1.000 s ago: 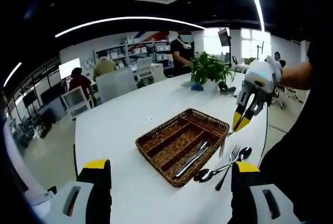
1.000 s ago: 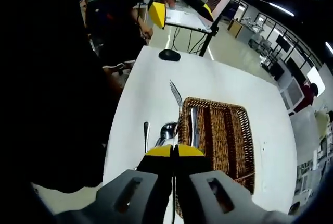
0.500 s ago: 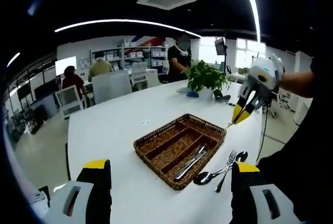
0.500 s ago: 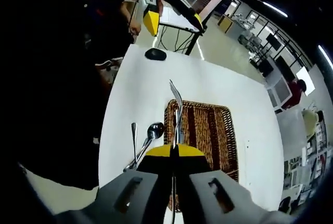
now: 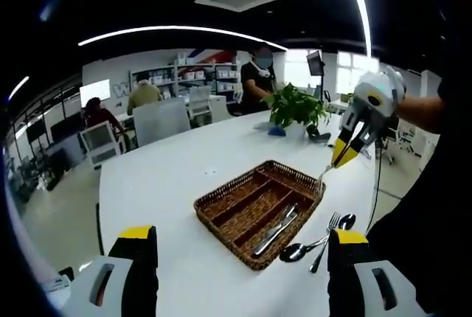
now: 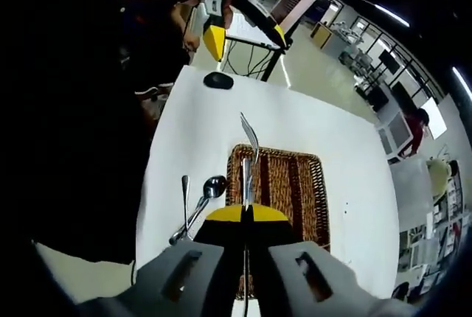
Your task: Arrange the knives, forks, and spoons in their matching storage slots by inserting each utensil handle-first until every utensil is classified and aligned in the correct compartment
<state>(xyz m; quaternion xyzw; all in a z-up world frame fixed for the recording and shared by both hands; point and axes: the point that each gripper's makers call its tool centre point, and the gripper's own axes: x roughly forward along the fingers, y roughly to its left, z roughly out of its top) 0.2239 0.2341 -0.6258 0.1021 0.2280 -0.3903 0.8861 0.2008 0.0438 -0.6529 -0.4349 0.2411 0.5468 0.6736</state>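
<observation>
My right tongs (image 6: 247,214) are closed on a fork (image 6: 250,140), held above the wicker tray (image 6: 310,184). My left tongs (image 5: 236,239) stand wide open, holding nothing, over the table (image 5: 162,177).

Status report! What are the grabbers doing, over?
Right gripper shut on fork, held above wicker tray. Left gripper open, hovering. Knives in tray; spoons and another fork on table.

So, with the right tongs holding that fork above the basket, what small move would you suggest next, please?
Probably lower the right tongs toward the wicker basket: they are shut on the fork, held in the air near the basket's edge, not yet in a slot.
</observation>
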